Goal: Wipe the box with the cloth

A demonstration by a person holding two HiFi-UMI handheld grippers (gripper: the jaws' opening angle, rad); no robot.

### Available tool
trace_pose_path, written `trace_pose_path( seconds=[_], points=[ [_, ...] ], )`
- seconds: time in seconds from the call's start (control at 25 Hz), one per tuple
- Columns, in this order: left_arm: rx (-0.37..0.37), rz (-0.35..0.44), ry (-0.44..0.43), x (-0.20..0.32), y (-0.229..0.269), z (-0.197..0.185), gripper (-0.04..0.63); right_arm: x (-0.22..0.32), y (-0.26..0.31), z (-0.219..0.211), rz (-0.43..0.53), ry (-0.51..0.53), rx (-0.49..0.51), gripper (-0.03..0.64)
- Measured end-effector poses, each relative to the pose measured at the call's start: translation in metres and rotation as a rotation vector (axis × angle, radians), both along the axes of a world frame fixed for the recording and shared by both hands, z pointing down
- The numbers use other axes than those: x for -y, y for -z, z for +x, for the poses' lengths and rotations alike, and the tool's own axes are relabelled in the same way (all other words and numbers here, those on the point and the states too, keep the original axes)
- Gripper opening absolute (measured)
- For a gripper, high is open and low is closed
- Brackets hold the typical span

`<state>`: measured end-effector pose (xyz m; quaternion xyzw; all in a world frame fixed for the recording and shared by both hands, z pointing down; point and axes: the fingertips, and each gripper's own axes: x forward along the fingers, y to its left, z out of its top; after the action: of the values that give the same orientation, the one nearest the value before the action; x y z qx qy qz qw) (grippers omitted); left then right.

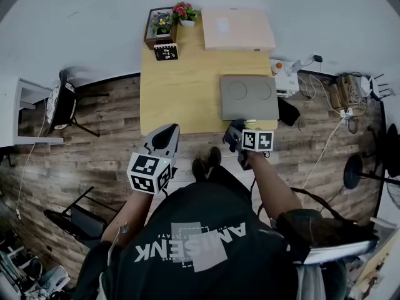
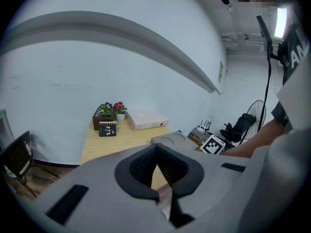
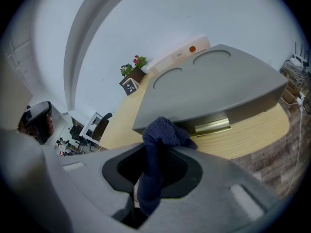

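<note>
- Dark shirt [image 1: 200, 249] with pale print: seen at the lower centre of the head view, worn by the person; two dark shoes [image 1: 206, 161] are seen just above it on the wood-plank floor [image 1: 106, 117].
- Left claw [image 1: 167, 133]: held at centre left of the head view, over the lower edge of the desk [image 1: 181, 92]. In the left gripper view the claw [image 2: 158, 171] is seen drawn together, with only a thin wedge of gap left and nothing held between the jaws.
- Right claw [image 1: 234, 136]: held at the centre of the head view, just below the box. In the right gripper view the claw [image 3: 148, 174] is seen clamped on the cloth.
- Cloth [image 3: 158, 144]: dark blue, bunched, gripped by the right claw, with its top raised in front of the lower front edge of the box; contact with the box cannot be determined.
- Box [image 1: 248, 97]: grey and flat, with two round recesses in the lid, set on the desk at centre right of the head view. A metal latch [image 3: 211, 126] is seen on its front face.
- Pale flat case [image 1: 237, 29]: placed at the upper edge of the desk.
- Wooden crate with flowers [image 1: 161, 27], potted flowers [image 1: 185, 12] and a small black card [image 1: 165, 52]: grouped at the upper left corner of the desk.
</note>
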<state>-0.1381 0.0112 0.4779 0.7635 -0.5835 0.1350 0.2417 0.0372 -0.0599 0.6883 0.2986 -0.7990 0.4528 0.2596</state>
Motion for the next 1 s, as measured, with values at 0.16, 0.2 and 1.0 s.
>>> trace_pose_path(
  seconds=[0.16,0.2,1.0],
  points=[
    [0.010,-0.001,0.024,0.000,0.006,-0.004,0.000,-0.005,0.001,-0.014,-0.018,0.042,0.010,0.071],
    [0.011,0.000,0.032,0.000,0.008,-0.006,0.000,-0.006,0.001,-0.018,-0.022,0.051,0.013,0.071],
    [0.027,0.035,0.054,0.014,0.016,-0.016,0.000,-0.027,0.071,-0.077,0.020,0.180,0.230,0.071]
  ],
)
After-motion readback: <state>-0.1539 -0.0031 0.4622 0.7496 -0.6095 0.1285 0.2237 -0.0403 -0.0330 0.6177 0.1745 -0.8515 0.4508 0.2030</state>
